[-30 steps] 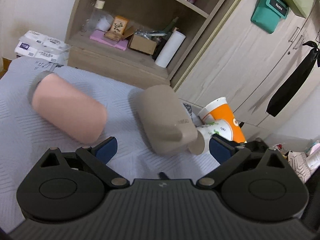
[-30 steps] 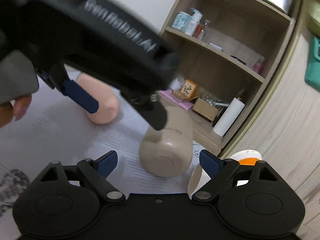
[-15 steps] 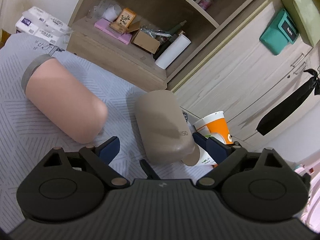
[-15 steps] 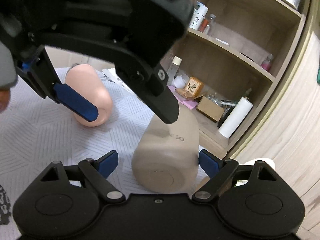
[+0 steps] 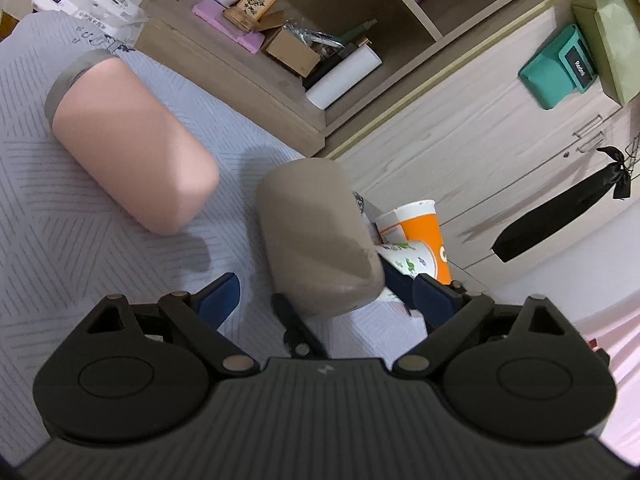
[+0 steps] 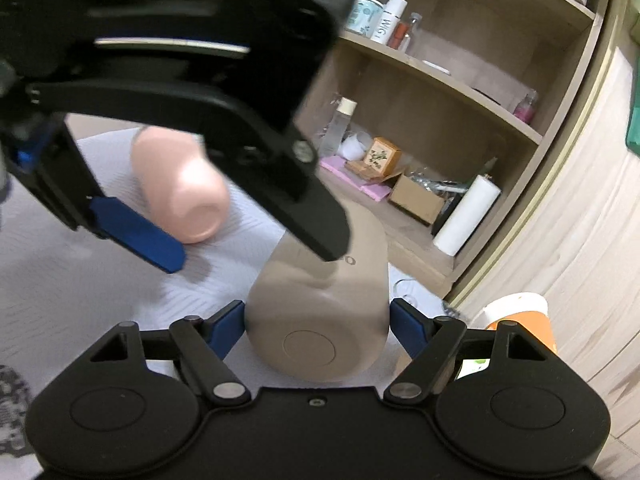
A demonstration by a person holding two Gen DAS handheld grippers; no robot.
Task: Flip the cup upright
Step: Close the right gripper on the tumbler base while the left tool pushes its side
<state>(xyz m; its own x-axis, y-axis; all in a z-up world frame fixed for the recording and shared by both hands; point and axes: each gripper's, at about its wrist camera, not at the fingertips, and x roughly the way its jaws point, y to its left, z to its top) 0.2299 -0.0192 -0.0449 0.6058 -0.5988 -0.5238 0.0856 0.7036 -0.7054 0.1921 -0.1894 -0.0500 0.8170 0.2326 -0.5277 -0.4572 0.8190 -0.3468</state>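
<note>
A beige cup (image 5: 316, 236) lies on its side on the grey patterned cloth (image 5: 48, 216). In the right wrist view the beige cup (image 6: 320, 320) shows its round base towards me. My right gripper (image 6: 318, 326) is open with its blue pads either side of that base. My left gripper (image 5: 324, 292) is open and hovers above the cup; in the right wrist view it (image 6: 256, 240) fills the upper left. A pink cup (image 5: 132, 144) with a grey rim also lies on its side to the left, and shows in the right wrist view (image 6: 180, 192).
An orange paper cup (image 5: 420, 240) and a white printed paper cup (image 5: 404, 260) sit right of the beige cup. A wooden shelf unit (image 6: 432, 128) with boxes and bottles stands behind the bed. Cupboard doors (image 5: 480, 140) are at the right.
My right gripper has moved forward so its pads now flank the beige cup's base. My left gripper has shifted closer over the cup.
</note>
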